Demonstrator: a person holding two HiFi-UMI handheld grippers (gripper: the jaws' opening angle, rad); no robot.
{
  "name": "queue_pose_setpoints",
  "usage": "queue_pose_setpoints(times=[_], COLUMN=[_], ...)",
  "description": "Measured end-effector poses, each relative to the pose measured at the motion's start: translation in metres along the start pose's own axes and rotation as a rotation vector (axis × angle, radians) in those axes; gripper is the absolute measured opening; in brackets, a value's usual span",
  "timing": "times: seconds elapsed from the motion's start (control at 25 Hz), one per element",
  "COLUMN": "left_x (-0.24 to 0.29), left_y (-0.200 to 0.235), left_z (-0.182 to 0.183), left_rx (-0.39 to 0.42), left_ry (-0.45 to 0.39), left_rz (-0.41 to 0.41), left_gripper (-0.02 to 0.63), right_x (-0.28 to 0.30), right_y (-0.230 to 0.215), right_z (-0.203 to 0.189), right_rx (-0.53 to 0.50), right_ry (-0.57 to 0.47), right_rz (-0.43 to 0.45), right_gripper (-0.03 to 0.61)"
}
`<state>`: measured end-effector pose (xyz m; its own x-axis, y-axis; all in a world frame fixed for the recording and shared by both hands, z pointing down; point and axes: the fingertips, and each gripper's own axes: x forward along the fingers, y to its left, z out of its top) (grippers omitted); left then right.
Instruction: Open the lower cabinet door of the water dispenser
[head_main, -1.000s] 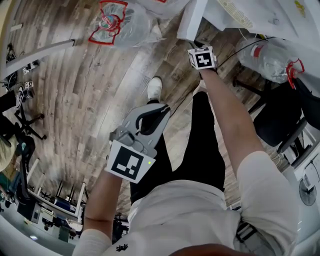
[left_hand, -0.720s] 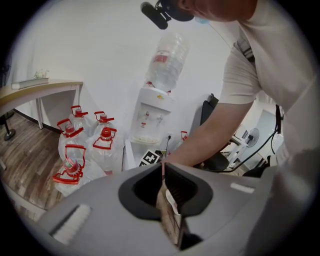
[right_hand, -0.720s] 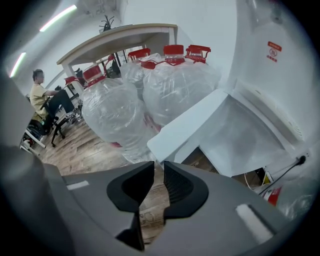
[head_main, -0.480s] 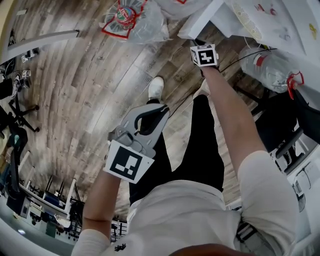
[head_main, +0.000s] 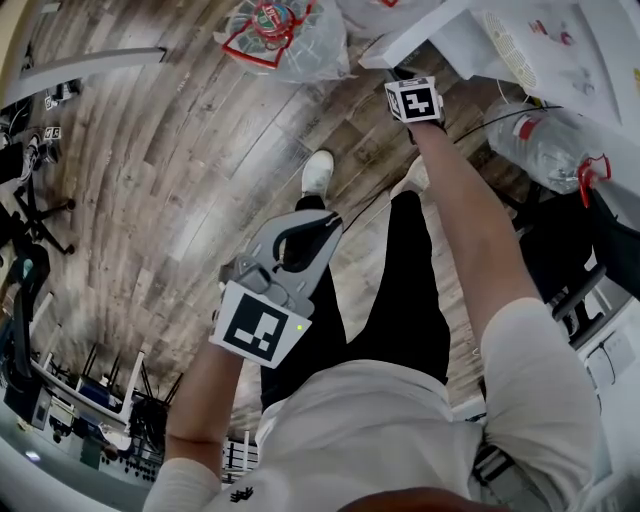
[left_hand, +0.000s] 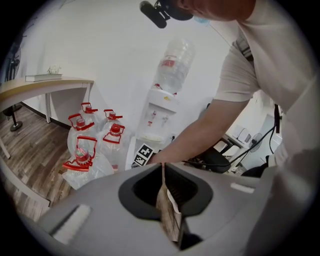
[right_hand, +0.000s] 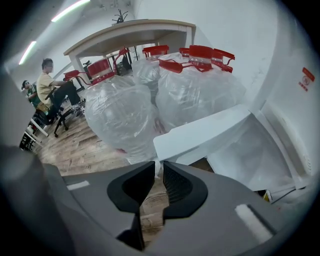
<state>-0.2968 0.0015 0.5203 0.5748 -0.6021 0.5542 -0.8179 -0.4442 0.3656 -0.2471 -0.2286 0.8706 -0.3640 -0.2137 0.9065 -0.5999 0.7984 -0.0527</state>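
Note:
The water dispenser (left_hand: 162, 107) stands against the wall with a bottle on top. Its white lower cabinet door (right_hand: 200, 132) hangs swung out; in the head view its edge (head_main: 405, 45) shows at the top. My right gripper (right_hand: 159, 165) points steeply down at the door's lower corner. Its jaws are closing, and the door's thin edge sits pinched between the tips. Its marker cube (head_main: 413, 100) lies just below the door. My left gripper (head_main: 318, 225) hovers above the floor in front of the person's legs, away from the door, shut with nothing in it (left_hand: 163, 170).
Several clear water jugs with red caps (right_hand: 150, 90) crowd the floor left of the door (head_main: 285, 35). Another jug (head_main: 550, 140) and a black chair (head_main: 560, 250) sit to the right. A desk (right_hand: 130, 30) stands behind the jugs. A person (right_hand: 50, 85) sits far back.
The right gripper has shifted a little sideways, staying at the door's edge, and the door now stands at a wider slant. The left gripper has drifted slightly and stays shut.

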Motion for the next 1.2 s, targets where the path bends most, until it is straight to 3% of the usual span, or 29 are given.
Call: queue_pose_setpoints(times=[0.68, 0.92, 1.2], left_x=[-0.029, -0.044, -0.058], left_y=[0.0, -0.027, -0.067], left_z=[-0.004, 0.023, 0.072], left_rx=[0.033, 0.112, 0.158], left_ry=[-0.012, -0.057, -0.097], left_rz=[-0.012, -0.078, -0.162], left_gripper=[0.061, 0.061, 0.061], right_x=[-0.024, -0.088, -0.207], right_y=[0.01, 0.026, 0.048], right_z=[0.007, 0.002, -0.009], right_rx=[0.067, 0.105, 0.115], right_ry=[0.018, -0.028, -0.114], right_rz=[-0.052, -0.035, 0.023], right_gripper=[0.054, 0.028, 0.002])
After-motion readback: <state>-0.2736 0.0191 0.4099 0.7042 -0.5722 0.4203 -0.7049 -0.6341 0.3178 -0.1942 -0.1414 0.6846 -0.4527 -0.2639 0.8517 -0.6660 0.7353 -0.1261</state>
